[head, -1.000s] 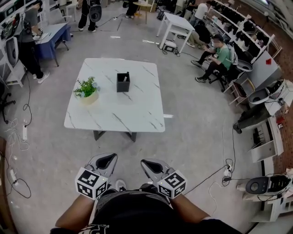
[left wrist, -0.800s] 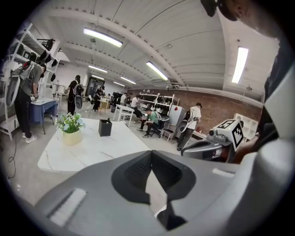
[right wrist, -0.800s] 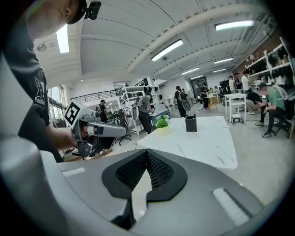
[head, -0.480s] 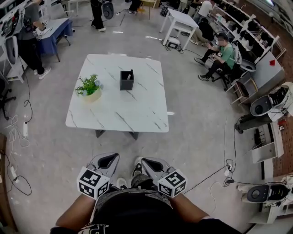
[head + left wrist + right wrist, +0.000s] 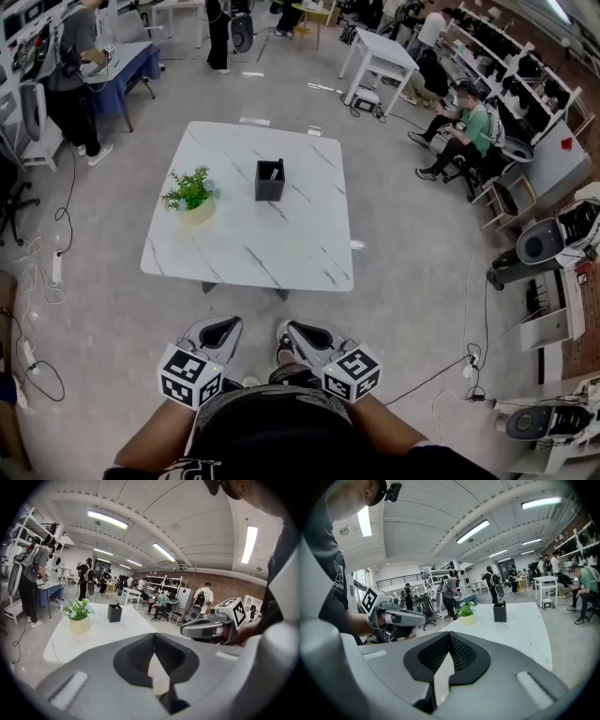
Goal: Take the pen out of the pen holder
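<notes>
Table closer, plant L of pen holder

The table top looks like glossy white marble with grey veins; the pen holder is matt black.

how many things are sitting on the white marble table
2. A potted plant near the table's left edge, and a black pen holder near the middle, to the plant's right. Whatever is inside the holder is too small to count.
</notes>
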